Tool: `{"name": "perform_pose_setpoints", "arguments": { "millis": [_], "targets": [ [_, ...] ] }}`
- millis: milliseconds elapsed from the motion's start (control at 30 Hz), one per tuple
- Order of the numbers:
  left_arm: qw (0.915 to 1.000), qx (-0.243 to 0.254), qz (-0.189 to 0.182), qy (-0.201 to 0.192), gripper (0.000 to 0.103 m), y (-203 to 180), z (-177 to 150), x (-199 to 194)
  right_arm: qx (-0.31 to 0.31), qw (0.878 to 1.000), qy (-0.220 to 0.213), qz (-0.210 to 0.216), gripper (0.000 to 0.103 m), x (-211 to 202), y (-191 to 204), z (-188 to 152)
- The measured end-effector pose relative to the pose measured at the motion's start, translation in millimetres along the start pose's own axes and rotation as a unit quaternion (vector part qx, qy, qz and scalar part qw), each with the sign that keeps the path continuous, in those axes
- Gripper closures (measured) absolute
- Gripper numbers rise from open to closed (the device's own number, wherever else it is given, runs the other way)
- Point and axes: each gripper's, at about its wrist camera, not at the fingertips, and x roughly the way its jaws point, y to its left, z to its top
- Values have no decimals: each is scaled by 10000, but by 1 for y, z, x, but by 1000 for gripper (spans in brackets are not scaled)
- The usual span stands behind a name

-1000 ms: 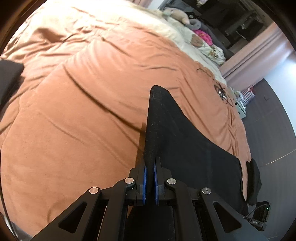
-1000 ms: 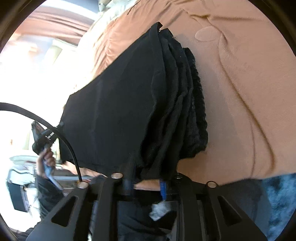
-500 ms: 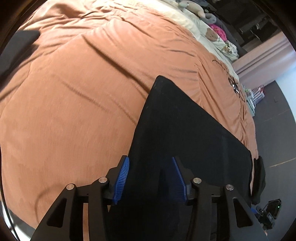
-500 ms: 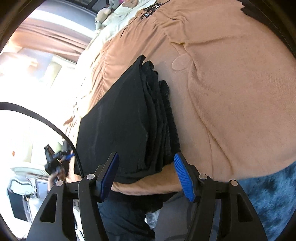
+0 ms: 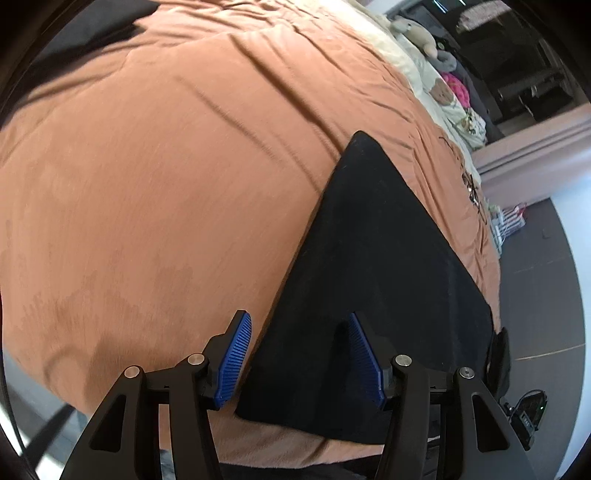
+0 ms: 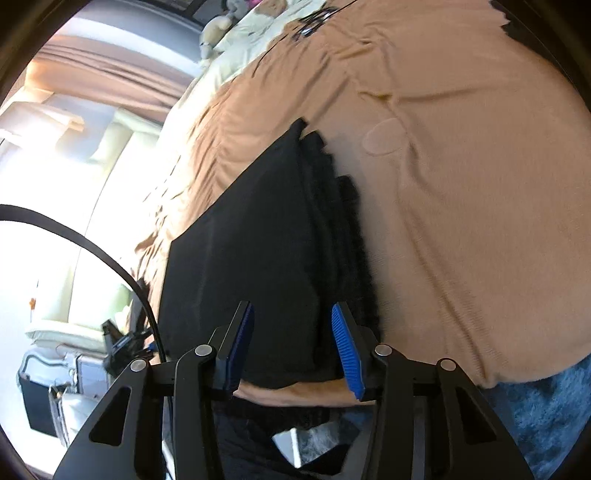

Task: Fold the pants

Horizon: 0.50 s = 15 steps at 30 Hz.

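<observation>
The black pants [image 5: 373, 280] lie folded flat on the orange-brown bedspread [image 5: 166, 192] near the bed's front edge. My left gripper [image 5: 301, 354] is open and empty, hovering just above the fold's near left corner. In the right wrist view the pants [image 6: 266, 258] show stacked folded layers along their right side. My right gripper [image 6: 291, 347] is open and empty, above the near edge of the pants.
Stuffed toys and pillows [image 5: 424, 33] lie at the head of the bed. A dark garment [image 5: 85, 33] lies at the far left of the bed. A blue rug [image 6: 546, 413] covers the floor by the bed. A cable [image 6: 92, 251] and storage bins [image 6: 55, 387] are on the left.
Both grippers were shut on the pants a second ago, then opened and let go. The pants now lie flat, and both grippers have pulled back and up a little.
</observation>
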Motion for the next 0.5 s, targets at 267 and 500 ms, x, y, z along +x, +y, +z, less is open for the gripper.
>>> {"name": "perform_pose_setpoints", "arguments": {
  "millis": [267,500],
  "targets": [
    [9994,-202,-265,-72,46,11,-10,0,207,9992,336,-101,61,21,-5,-5],
    [9990,-227,-382,-88,46,11,-9,3,338,9979,553,-78,61,32,-14,-10]
  ]
}}
